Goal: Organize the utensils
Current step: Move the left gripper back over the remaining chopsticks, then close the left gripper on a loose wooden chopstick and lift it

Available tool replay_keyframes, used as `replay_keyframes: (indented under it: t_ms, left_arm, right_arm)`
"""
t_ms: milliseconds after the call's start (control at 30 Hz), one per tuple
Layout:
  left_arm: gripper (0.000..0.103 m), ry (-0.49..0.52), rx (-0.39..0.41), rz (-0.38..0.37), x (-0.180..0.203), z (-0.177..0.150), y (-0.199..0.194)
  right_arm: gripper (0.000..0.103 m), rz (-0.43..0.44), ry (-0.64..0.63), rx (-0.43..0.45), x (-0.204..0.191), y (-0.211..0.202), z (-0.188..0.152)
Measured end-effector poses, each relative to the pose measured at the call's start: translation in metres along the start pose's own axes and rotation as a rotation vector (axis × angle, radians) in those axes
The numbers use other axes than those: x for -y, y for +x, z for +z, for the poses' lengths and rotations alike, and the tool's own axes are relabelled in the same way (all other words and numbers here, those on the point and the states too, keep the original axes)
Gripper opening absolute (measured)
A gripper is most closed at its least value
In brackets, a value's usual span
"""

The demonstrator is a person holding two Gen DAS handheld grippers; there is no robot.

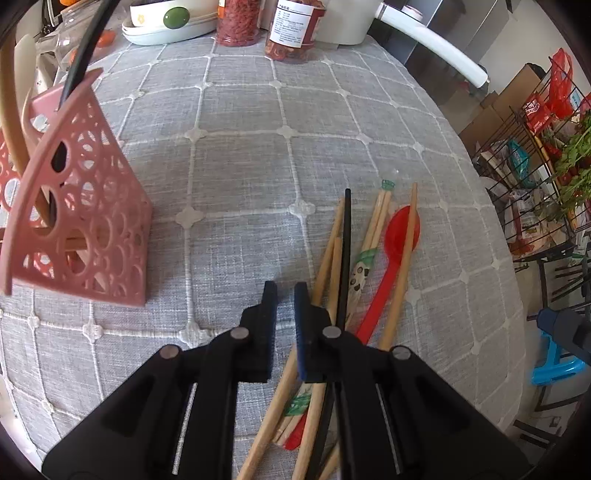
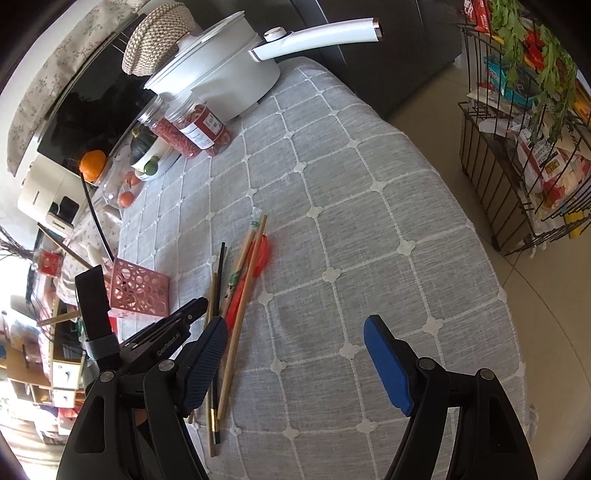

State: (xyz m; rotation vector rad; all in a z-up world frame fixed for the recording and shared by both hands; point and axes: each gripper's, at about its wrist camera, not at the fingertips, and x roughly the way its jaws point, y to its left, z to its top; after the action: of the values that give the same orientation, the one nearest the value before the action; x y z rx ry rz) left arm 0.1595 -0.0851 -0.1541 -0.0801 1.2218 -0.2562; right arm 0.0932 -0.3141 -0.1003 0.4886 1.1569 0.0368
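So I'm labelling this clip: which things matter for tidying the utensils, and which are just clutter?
For the job: chopsticks, red spoon, pink holder.
Just lying about: white pot, jars, orange, wire rack.

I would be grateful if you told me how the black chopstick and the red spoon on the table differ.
The black chopstick is a thin, straight stick; the red spoon widens into a rounded bowl at its far end. The chopstick is dark, the spoon bright red. The chopstick lies on top of the wooden chopsticks, while the spoon lies partly under one of them. Both lie loose in the same pile on the table, outside the pink holder.
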Motion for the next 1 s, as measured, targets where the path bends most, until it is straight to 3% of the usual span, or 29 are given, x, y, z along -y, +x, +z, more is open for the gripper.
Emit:
replay_keyframes:
  t_ms: [267,433,567,833,1000]
  left_arm:
    - [0.011,-0.038,-0.026,-0.056,-0.002,0.001,-0.005]
    - [0.011,0.016,-0.058,-0.016,0.006,-0.003,0.002]
    - [0.011,0.009,-0.035,-0.008,0.004,0.001,0.004]
    - [0.009,0.102,0.019,0.035,0.012,-0.001,-0.001]
    - [0.008,0.155,0.084,-0.021,0.023,-0.009,-0.035]
  right_arm:
    - [0.077,-0.009,-0.028,-0.007,-0.007,0.003,-0.001]
    - [0.077,-0.013,-0.029,-0.007,-0.006,0.003,-0.001]
    - [0.077,-0.015,-0.025,-0.008,-0.005,0.003,-0.001]
    - [0.077,-0.027,-0.003,-0.024,-0.003,0.010,0.002]
    - [0.077,-0.044,0.007,-0.041,-0.004,0.020,0.003]
